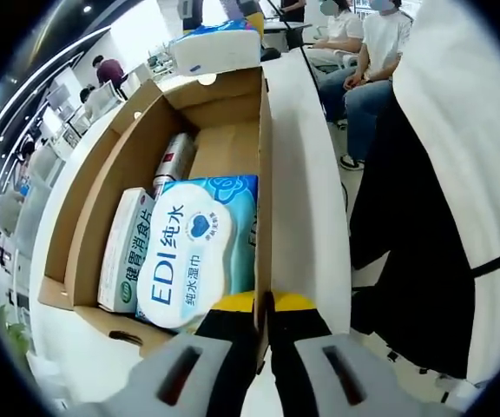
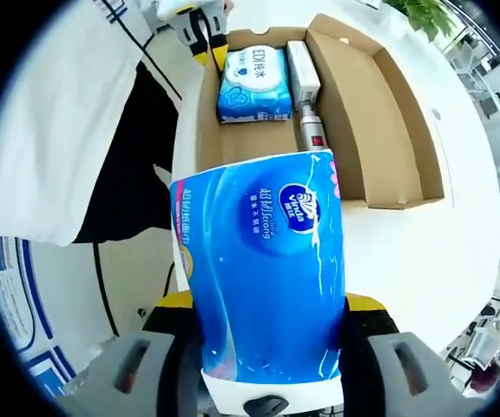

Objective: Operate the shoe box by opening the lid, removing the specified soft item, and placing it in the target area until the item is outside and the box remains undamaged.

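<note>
White table (image 2: 424,252) underneath; right gripper (image 2: 267,347) clamps blue tissue pack (image 2: 263,269) above open cardboard box (image 2: 398,130); left gripper (image 1: 264,306) pinches box wall.

We see the open brown cardboard shoe box (image 2: 380,130) with its top clear, so entry from above is free. Inside it, a white-and-blue wet-wipes pack (image 1: 200,252), a white-and-green medicine carton (image 1: 127,252) and a slim cylinder (image 1: 174,161) crowd one end; bare floor remains at the other. The left gripper (image 1: 264,306) pinches one long wall, blocking that side. Beyond the box, seated people (image 1: 358,61) close the way.
</note>
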`<state>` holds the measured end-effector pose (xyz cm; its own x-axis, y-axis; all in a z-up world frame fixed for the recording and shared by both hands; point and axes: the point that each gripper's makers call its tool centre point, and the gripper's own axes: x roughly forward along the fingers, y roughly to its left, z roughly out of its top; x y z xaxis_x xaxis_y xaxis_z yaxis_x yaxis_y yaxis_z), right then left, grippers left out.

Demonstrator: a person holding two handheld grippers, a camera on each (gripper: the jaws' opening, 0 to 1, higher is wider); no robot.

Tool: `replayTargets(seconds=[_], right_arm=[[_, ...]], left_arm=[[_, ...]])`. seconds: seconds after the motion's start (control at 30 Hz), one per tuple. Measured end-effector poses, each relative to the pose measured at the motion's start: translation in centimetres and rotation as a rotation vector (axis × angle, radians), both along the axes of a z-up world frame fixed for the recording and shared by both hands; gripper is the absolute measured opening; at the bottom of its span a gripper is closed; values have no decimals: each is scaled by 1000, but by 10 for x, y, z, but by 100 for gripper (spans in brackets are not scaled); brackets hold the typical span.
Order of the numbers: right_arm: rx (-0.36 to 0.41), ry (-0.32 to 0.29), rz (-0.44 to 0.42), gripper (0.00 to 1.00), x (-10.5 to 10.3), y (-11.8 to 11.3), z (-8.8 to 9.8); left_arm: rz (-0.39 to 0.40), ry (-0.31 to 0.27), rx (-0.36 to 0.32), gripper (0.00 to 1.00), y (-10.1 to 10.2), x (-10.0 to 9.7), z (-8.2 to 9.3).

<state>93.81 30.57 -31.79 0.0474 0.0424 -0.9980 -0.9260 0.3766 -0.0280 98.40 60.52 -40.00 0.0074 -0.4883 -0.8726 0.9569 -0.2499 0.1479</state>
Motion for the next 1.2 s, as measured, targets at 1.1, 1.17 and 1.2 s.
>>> replayTargets(seconds=[1.1, 1.17, 1.2], right_arm=[[-32, -6, -49, 62, -23, -61, -13], [-34, 3, -46, 62, -24, -63, -19], [-35, 6, -46, 62, -24, -63, -18]], left_arm=[[5, -5, -1, 3, -1, -1, 3], [8, -4, 0, 3, -1, -1, 3], [9, -4, 1, 3, -1, -1, 3]])
